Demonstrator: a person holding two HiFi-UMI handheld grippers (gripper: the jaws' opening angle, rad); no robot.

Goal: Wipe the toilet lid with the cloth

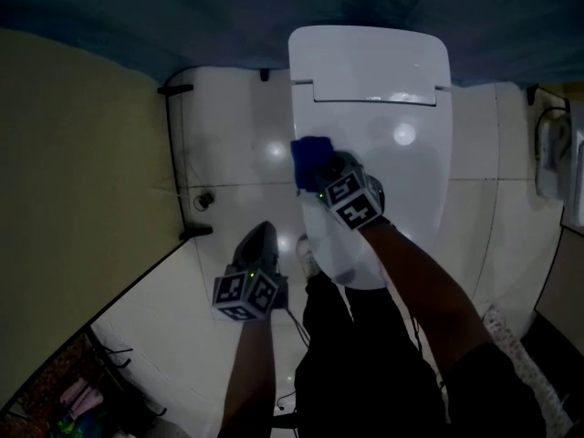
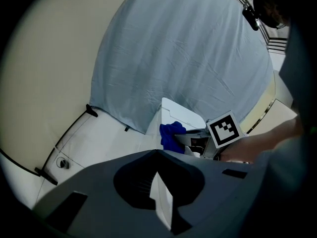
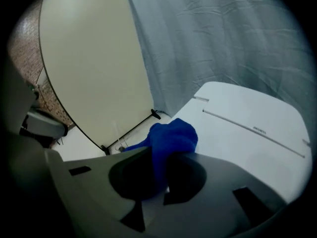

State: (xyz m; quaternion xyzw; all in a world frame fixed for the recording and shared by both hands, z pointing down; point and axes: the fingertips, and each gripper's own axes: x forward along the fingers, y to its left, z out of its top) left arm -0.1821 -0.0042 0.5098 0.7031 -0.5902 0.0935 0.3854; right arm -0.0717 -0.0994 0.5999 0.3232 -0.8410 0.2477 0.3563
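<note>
The white toilet lid (image 1: 401, 167) is down, seen from above in the head view. A blue cloth (image 1: 308, 161) lies bunched on the lid's left side, with my right gripper (image 1: 321, 173) shut on it and pressing it to the lid. In the right gripper view the cloth (image 3: 171, 138) bulges out of the right gripper (image 3: 161, 157) over the lid (image 3: 247, 143). My left gripper (image 1: 259, 243) hangs over the floor to the left of the bowl, shut and holding nothing. The left gripper view looks past that gripper (image 2: 157, 155) at the cloth (image 2: 171, 135) and the right gripper (image 2: 193, 142).
White floor tiles (image 1: 237, 153) with a round drain (image 1: 204, 199) lie left of the toilet. A beige partition (image 1: 82, 172) stands at the left and a grey-blue sheet (image 1: 228, 7) hangs behind the toilet. A white fixture (image 1: 552, 153) is at the right.
</note>
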